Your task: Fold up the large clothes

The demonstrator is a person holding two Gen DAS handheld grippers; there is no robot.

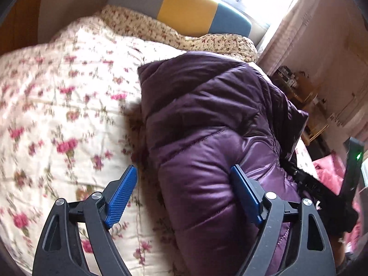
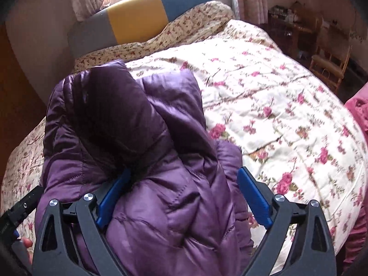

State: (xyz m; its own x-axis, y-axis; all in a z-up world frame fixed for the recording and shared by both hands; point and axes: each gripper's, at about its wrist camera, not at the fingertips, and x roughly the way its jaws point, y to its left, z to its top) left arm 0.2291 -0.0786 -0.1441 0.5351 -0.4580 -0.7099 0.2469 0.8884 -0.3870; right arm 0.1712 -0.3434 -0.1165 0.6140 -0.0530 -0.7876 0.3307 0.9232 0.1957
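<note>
- Left hand-held gripper (image 1: 182, 195): jaws spread wide. The inner blue pad lies against the puffed near end of the purple down jacket (image 1: 207, 138); the outer pad stands clear over the floral quilt (image 1: 57, 92). Nothing is pinched.
- Right hand-held gripper (image 2: 184, 197): jaws likewise spread. One blue pad sits partly tucked into a fold of the purple down jacket (image 2: 138, 138); the other stands off its edge, above the floral quilt (image 2: 276, 92). No grip is made.
- Location: the jacket lies on the quilt-covered bed, its near end directly under both grippers, its length running away toward the striped headboard (image 1: 184, 11). Bare quilt flanks it on both sides.
- Appearance: glossy purple shell, stitched into puffy quilted panels. Layers appear doubled over one another into a long, narrow bundle. A darker rounded fold, possibly a hood or sleeve, lies on the far half. A trace of brown fur-like trim shows at one edge; its identity is uncertain.
- Handling, judged: light for its bulk, soft, and springy; folds are likely to loft open once released. The shell looks slick, so a shallow pinch may slide off.
- Hold points, judged: take a stitched seam or a doubled edge at the near end, biting deep enough to gather shell and fill together, one gripper per corner.
- Beyond the jacket: a small-print pillow (image 2: 161, 36) lies against the headboard.
</note>
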